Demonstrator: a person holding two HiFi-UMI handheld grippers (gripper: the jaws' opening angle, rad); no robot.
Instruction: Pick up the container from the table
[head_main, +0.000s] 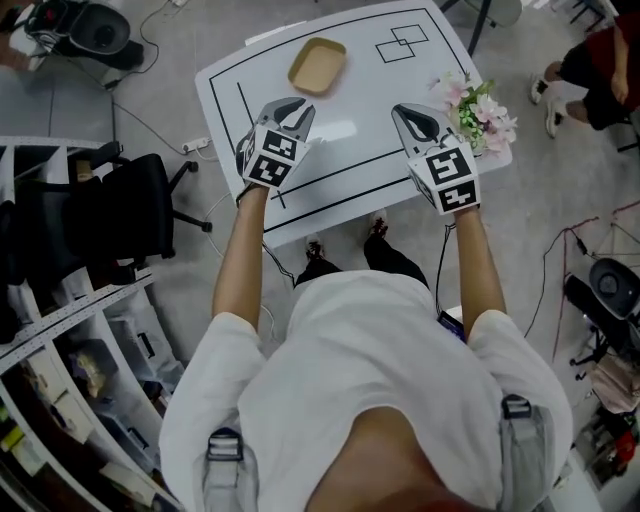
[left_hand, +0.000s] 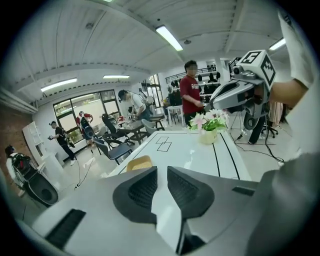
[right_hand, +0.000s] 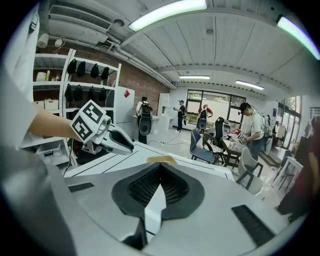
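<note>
A shallow tan container (head_main: 317, 65) lies at the far side of the white table (head_main: 350, 135), empty and untouched. It shows just past the jaws in the left gripper view (left_hand: 138, 162) and as a tan sliver in the right gripper view (right_hand: 161, 159). My left gripper (head_main: 291, 108) hovers near the table's left middle, short of the container, its pads (left_hand: 142, 189) a narrow gap apart with nothing between them. My right gripper (head_main: 412, 112) hovers at the right middle, its pads (right_hand: 175, 187) meeting at the tips and holding nothing.
A pot of pink flowers (head_main: 480, 112) stands at the table's right edge, close beside the right gripper. Black lines and two overlapping rectangles (head_main: 402, 42) mark the tabletop. A black office chair (head_main: 120, 210) and shelves stand to the left. Seated legs (head_main: 600, 70) show at upper right.
</note>
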